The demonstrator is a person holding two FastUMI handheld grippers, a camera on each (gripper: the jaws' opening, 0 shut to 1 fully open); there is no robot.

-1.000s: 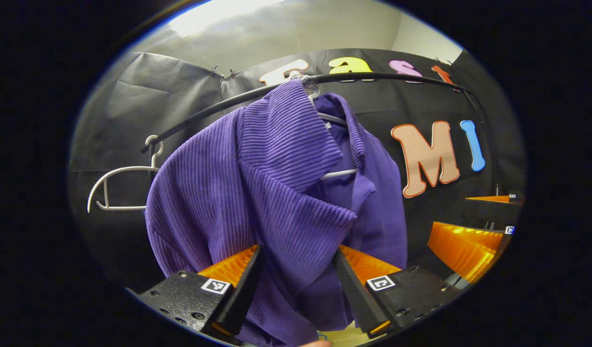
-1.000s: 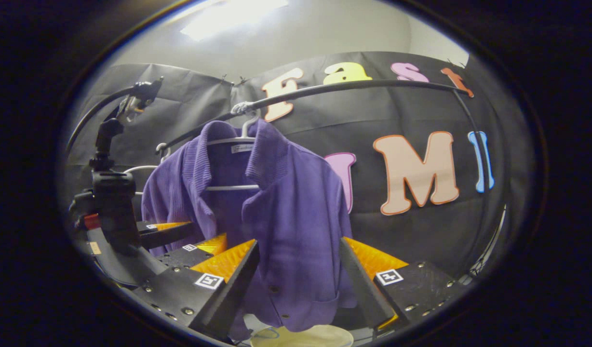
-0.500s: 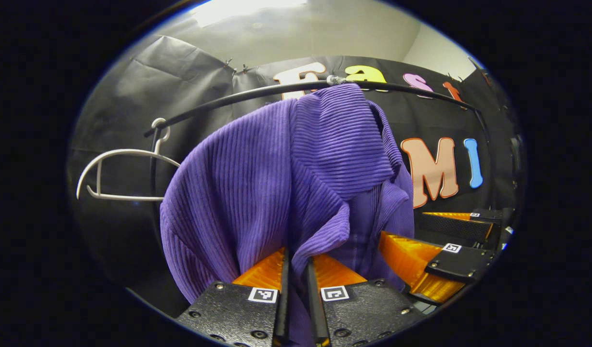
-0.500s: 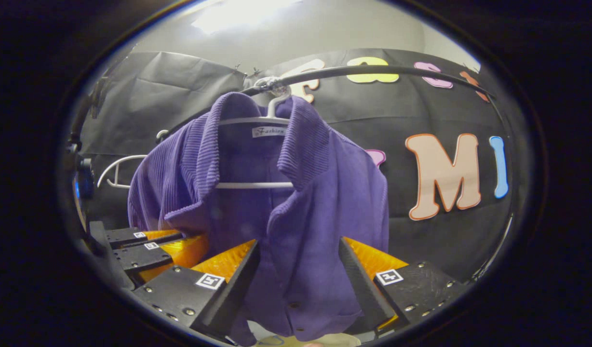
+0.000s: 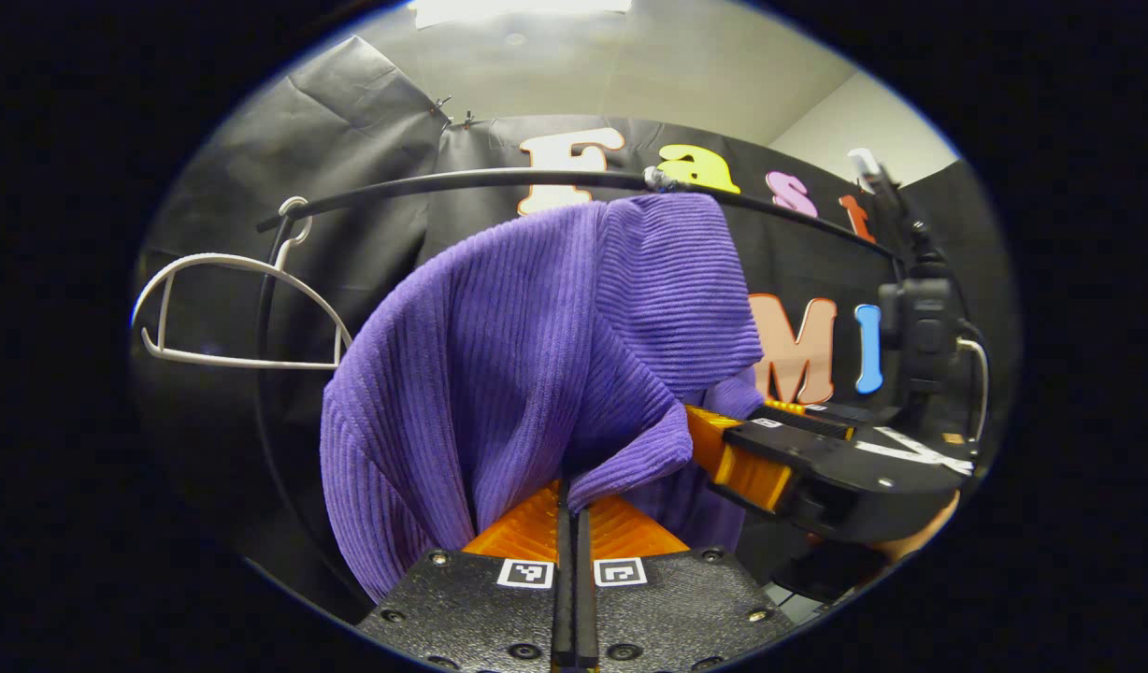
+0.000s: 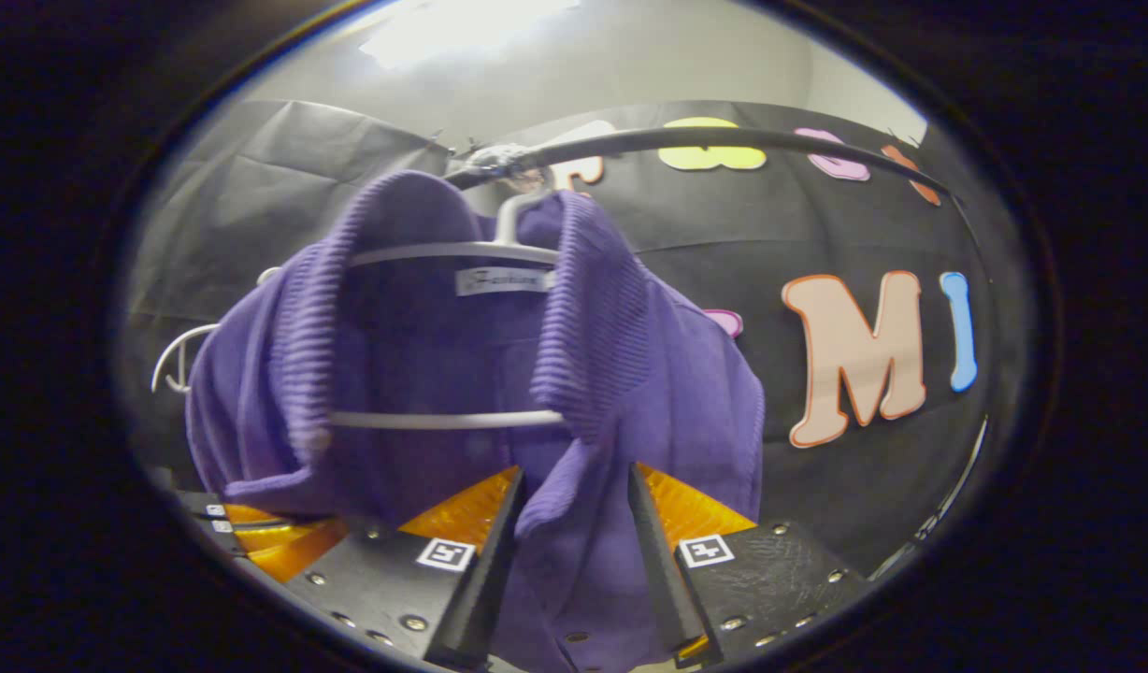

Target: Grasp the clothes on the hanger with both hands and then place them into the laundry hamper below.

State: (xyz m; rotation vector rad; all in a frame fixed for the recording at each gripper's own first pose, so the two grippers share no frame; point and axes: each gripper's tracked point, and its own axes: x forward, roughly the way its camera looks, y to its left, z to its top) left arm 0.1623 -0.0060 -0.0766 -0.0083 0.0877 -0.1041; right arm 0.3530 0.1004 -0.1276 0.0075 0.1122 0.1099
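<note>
Purple ribbed shirt (image 5: pixel 527 346) hangs on a white hanger (image 6: pixel 452 252) hooked over the black rail (image 5: pixel 499 178), collar turned out, label at the neck. I've got the left gripper (image 5: pixel 571 551) pinched right down on a fold of the shirt's front edge; in the left gripper view its fingers look all but together with cloth coming up out of the pinch, so I read that as holding the shirt. Right gripper (image 6: pixel 569 551) sits at the other front edge, below the hanger's crossbar; its jaws are narrowed around a strip of the fabric, but in the right gripper view I can't tell whether both fingers actually press it. From the left gripper view the right gripper also shows at the right side of the shirt, touching the cloth, with a bit of the hand under it. Second white hanger (image 5: pixel 228 313), bare, hangs at the left end of the rail, just beside the shirt's shoulder. Black cloth wall (image 6: pixel 256 187) behind, pale ceiling (image 5: pixel 630 65) above.
</note>
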